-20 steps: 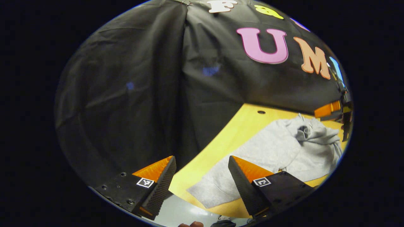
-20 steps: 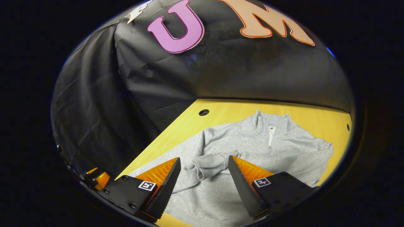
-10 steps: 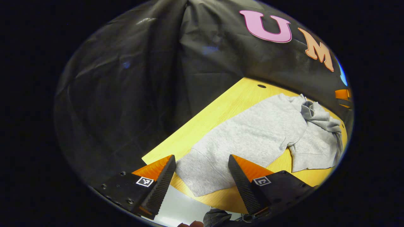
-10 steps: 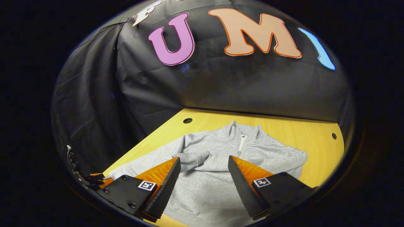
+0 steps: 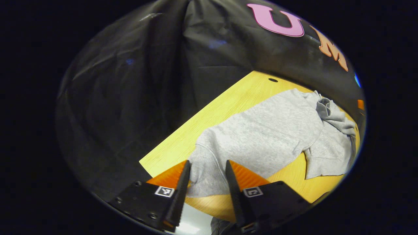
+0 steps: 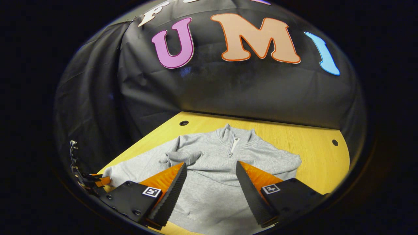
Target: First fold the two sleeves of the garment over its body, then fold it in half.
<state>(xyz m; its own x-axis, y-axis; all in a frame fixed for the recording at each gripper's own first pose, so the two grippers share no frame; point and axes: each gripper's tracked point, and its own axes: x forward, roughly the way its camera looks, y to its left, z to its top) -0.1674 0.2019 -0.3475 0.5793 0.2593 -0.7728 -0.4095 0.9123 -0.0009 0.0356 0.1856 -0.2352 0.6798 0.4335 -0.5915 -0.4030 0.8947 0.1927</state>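
A light grey zip-neck sweatshirt (image 6: 215, 169) is seen lying face up on the yellow wooden tabletop (image 6: 313, 153), its collar toward the black cloth booth wall (image 6: 261, 88). One sleeve (image 6: 178, 158) is folded across the chest, its cuff bunched just beside the zip.

In the left gripper view, the left gripper (image 5: 205, 178) is placed low at the near corner of the table, at the sweatshirt's hem corner (image 5: 204, 176). Its jaws are partly closed, with only a narrow gap left, and the grey fabric is seen between the two fingers; whether both fingers are actually pressed on the cloth cannot be told from this angle. In the right gripper view, this same gripper (image 6: 98, 181) is glimpsed at the garment's edge.

In the right gripper view, the right gripper (image 6: 210, 181) is held above the lower body of the sweatshirt. Its jaws are spread wide and nothing is gripped; the fabric is seen well below and between the fingers.
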